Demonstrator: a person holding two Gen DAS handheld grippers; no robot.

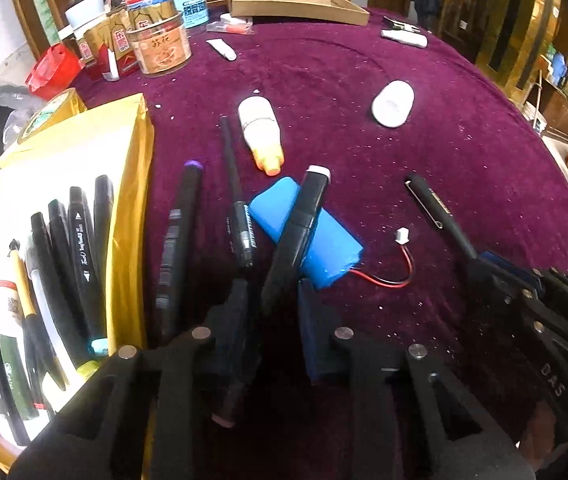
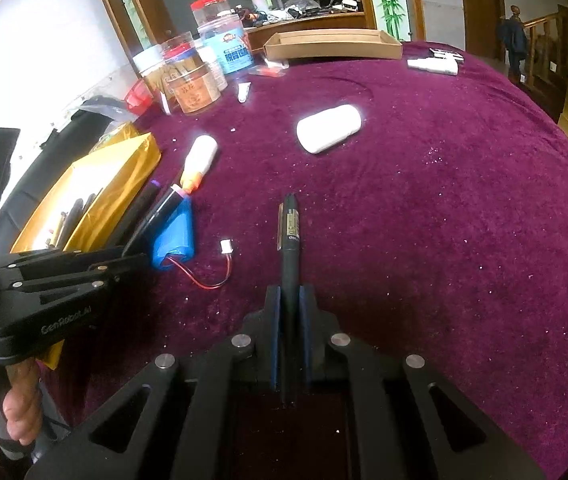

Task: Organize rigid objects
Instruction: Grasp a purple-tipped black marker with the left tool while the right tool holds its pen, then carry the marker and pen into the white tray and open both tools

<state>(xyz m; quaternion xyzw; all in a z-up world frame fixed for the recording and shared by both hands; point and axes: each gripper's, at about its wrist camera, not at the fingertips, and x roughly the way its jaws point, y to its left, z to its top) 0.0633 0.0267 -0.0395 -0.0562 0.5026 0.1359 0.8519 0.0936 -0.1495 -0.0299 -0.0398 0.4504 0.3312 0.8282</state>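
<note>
Left tongs: closing round marker, grip unclear | Right tongs: clamped on pen | Both stiff, light, slippery; hold mid-barrel.

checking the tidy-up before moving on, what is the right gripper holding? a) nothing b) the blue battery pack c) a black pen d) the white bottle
c: in the right wrist view the right gripper is shut on a black pen, while the blue battery pack and the white bottle lie apart on the purple tablecloth.
</note>
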